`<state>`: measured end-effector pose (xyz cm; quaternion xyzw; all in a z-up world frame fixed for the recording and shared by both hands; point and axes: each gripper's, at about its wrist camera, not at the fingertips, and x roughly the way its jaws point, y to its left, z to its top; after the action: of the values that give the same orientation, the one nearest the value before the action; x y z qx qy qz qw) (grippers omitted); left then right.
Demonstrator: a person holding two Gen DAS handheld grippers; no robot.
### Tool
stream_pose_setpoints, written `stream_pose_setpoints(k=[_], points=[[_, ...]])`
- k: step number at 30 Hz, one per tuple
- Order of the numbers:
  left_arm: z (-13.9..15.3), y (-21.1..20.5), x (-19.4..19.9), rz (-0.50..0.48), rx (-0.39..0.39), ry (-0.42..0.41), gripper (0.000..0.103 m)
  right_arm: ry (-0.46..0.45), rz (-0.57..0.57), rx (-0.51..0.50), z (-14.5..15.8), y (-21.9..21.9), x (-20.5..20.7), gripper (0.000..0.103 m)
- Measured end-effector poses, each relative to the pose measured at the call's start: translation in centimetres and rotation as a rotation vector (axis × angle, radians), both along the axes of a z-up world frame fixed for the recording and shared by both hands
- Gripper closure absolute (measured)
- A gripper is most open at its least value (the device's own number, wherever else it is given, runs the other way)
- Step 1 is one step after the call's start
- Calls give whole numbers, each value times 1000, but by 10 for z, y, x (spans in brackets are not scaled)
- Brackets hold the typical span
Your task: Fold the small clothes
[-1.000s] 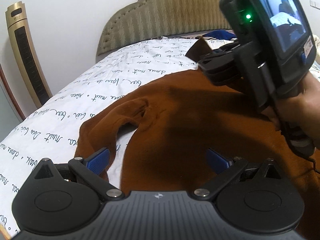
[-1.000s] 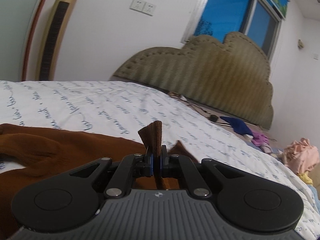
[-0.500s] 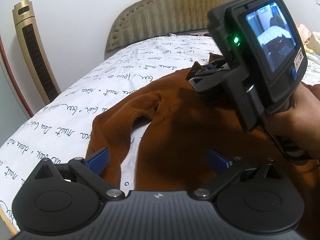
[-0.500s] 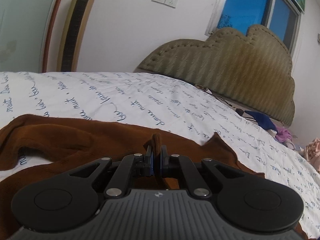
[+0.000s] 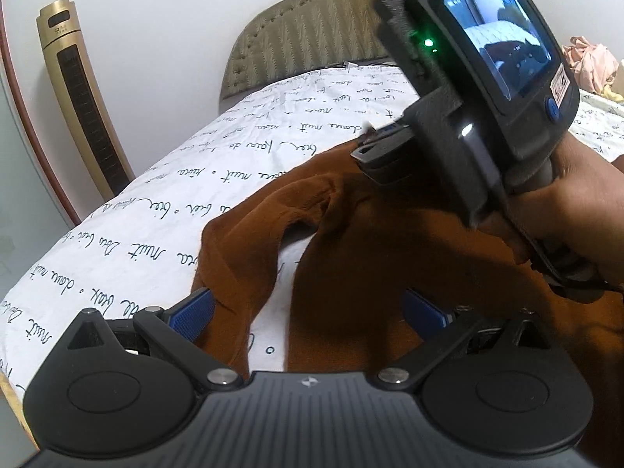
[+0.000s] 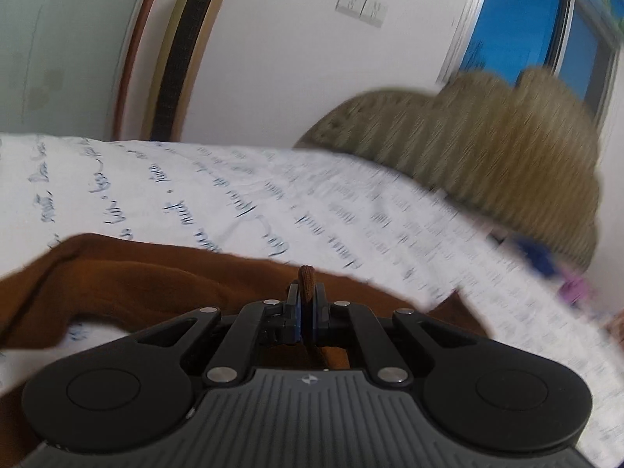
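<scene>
- Pinching a small fold of the brown garment point(image 6: 163, 273), the right gripper point(image 6: 307, 314) has its fingers point(image 6: 297, 312) pressed nearly together, a nub of knit cloth poking up between them.
- The left gripper point(image 5: 308, 312) has its fingers point(image 5: 193, 314) spread wide over the near part of the garment and grips nothing; cloth lies between them, but the pads do not press on it.
- The garment lies spread across the bed point(image 5: 117, 257), reaching from the near edge toward the middle, with one sleeve curled in a loop toward the left edge, well short of the headboard point(image 5: 319, 35).
- The cloth looks soft, limp and light: it likely drapes and sags from any single held point, and cannot be pushed into shape.
- The knit looks grippy rather than slippery, so a thin pinch should hold, though it may stretch or drag the rest along the bed sheet.
- Good places to take hold are probably the hem, a shoulder seam or a sleeve cuff, where the layers are doubled.
- Two holds well apart, one per hand, would likely keep a fold line straight.
</scene>
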<state>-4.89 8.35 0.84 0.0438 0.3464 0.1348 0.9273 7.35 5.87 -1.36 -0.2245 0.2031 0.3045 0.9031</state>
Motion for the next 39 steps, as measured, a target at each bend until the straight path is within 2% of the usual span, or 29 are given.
stream_pose_setpoints(k=[2, 4, 7, 10, 11, 13, 15, 18, 20, 23, 28, 32, 35, 39], points=[[2, 2, -1, 7, -7, -1, 0, 58, -6, 15, -1, -4, 6, 79], [4, 5, -2, 13, -15, -6, 0, 78, -4, 68, 4, -14, 4, 68], [6, 10, -2, 30, -25, -7, 0, 109, -14, 163, 21, -39, -4, 66], [6, 13, -1, 49, -40, -4, 0, 172, -66, 226, 29, -63, -6, 56], [6, 13, -1, 52, -46, 0, 0, 216, -88, 208, 26, -67, -1, 51], [6, 14, -1, 55, -57, 4, 0, 302, -110, 130, 11, -67, 6, 50], [8, 13, -3, 53, -60, -1, 0, 328, -145, 47, -6, -64, 7, 50], [11, 11, -6, 53, -45, -10, 0, 319, -147, 99, -7, -71, -5, 48], [12, 10, -6, 63, -40, -7, 0, 296, -134, 99, -6, -72, -11, 32], [16, 11, -14, 68, -42, -18, 0, 233, -144, 20, -8, -69, -20, 32], [20, 25, -39, 106, -18, -32, 0, 224, -92, 139, 12, -77, -38, 30], [20, 49, -60, 178, -18, -18, 0, 160, -28, 129, 21, -69, -57, 25], [24, 68, -73, 205, -27, -13, 0, 145, 20, 134, 28, -63, -71, 25], [31, 93, -88, 276, 8, -29, 0, 119, 108, 130, 34, -51, -91, 25]])
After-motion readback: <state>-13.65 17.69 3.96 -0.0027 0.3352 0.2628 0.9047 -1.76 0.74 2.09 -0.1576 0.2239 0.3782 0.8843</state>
